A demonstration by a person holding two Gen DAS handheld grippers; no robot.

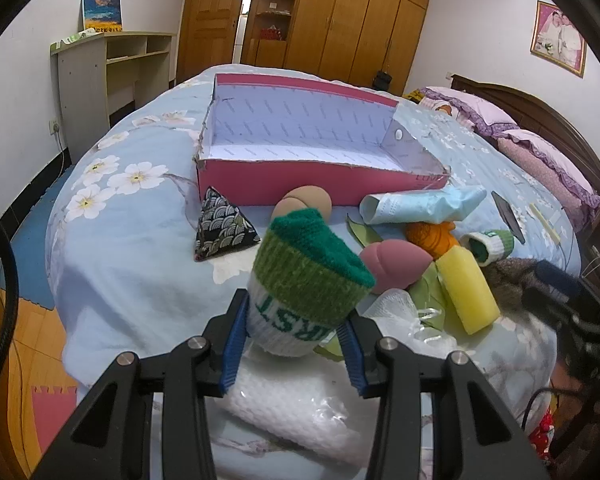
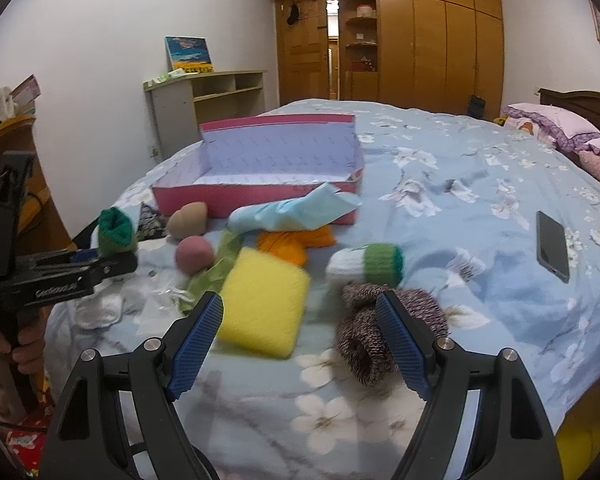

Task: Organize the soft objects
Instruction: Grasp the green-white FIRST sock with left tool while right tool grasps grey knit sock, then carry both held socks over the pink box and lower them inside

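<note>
My left gripper [image 1: 294, 312] is shut on a rolled white sock with a green cuff [image 1: 304, 280] and holds it above the bed; it also shows in the right wrist view [image 2: 114, 232]. My right gripper [image 2: 300, 320] is open and empty above a yellow sponge [image 2: 262, 300] and a speckled brown knit piece [image 2: 364, 332]. An open pink box [image 1: 300, 136] lies further back on the bed. In front of it lie a second green-cuffed sock [image 2: 366, 264], two makeup sponges [image 1: 388, 260], an orange cloth [image 2: 296, 244] and a light blue packet [image 1: 416, 204].
A black patterned triangular pouch [image 1: 224, 228] lies left of the pile. White knit cloth [image 1: 300, 412] lies under my left gripper. A black phone [image 2: 553, 245] lies on the bed to the right. Pillows and headboard are far right; shelf and wardrobe stand behind.
</note>
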